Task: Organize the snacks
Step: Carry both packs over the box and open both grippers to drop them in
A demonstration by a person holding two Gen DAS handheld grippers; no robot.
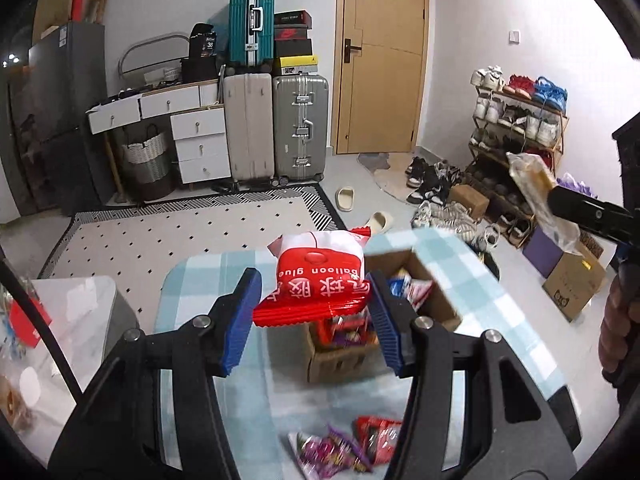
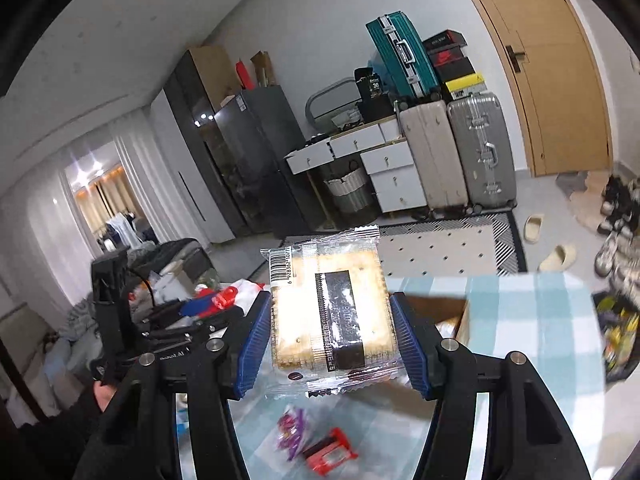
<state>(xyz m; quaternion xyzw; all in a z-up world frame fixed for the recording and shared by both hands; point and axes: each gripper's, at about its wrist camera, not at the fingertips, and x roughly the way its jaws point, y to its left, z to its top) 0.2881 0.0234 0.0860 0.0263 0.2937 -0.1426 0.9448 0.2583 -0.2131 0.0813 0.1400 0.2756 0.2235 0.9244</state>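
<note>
Left gripper (image 1: 314,312) pinches a red balloon glue packet (image 1: 318,276) between its blue ribbed pads (image 1: 240,320), the packet held up over an open cardboard box (image 1: 344,356) that already holds other wrapped snacks; the box sits on a table with a blue-and-white checked cloth (image 1: 500,300); nearer the camera, loose snack packets (image 1: 348,446) in red and purple lie on the cloth. Right gripper (image 2: 330,336) clamps a clear-wrapped cracker pack (image 2: 332,312) by its two side edges, barcode uppermost, held above the same checked cloth (image 2: 532,320); below it two small packets (image 2: 316,442) rest on the table, blurred; in the left wrist view this gripper appears at the right edge, its pack (image 1: 540,196) raised well apart from the box. Beyond the table lie a patterned rug (image 1: 180,232), stacked suitcases (image 1: 276,120), a white drawer unit (image 1: 192,136), a wooden door (image 1: 380,56) and a crowded shoe rack (image 1: 520,128); two slippers (image 1: 360,208) lie on the floor near the rug.
</note>
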